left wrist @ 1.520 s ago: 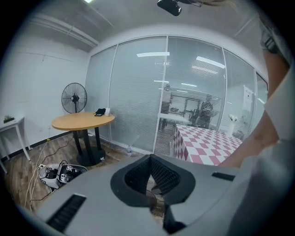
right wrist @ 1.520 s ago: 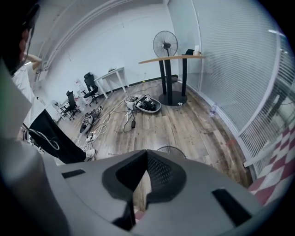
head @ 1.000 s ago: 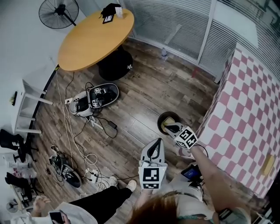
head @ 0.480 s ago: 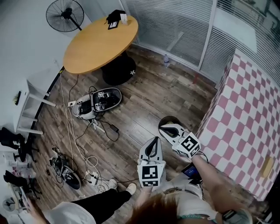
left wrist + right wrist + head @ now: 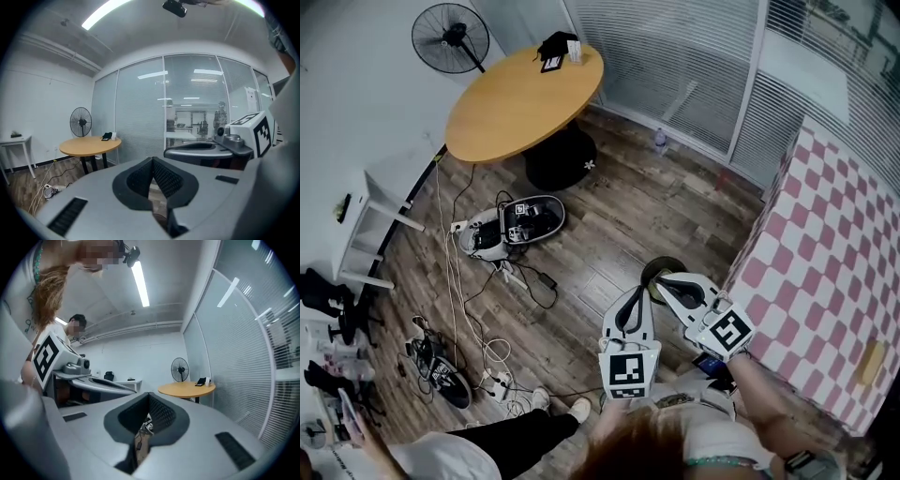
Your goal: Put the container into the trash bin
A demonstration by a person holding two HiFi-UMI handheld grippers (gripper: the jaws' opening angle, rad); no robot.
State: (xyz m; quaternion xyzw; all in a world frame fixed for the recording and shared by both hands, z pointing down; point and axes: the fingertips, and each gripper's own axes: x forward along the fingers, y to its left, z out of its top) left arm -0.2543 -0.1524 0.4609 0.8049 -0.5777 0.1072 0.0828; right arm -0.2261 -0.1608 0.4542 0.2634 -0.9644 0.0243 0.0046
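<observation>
The task looks to be at or very near its end, judging from how things lie. The left gripper (image 5: 152,164) has its jaws pressed together with nothing between them, and the right gripper (image 5: 149,398) is likewise closed on nothing, only floor and cables showing through the slit below its pads. So neither gripper carries the container. In the head view the dark round trash bin (image 5: 651,268) stands on the wooden floor, close by the corner of the pink-checked bench (image 5: 825,234). The right gripper hangs above the bin with its tips over the opening, so that most of the inside is covered. The container itself cannot be made out in any view. I judge that it is already down in the bin, beneath the right gripper's tips, but the pictures do not confirm this. From the left gripper's tips, the bin lies close by at about 1 o'clock. From the marker cube of the right gripper, it lies at about 10 o'clock, just past the jaws. If the container is indeed inside, nothing is left but to bring both grippers away.
</observation>
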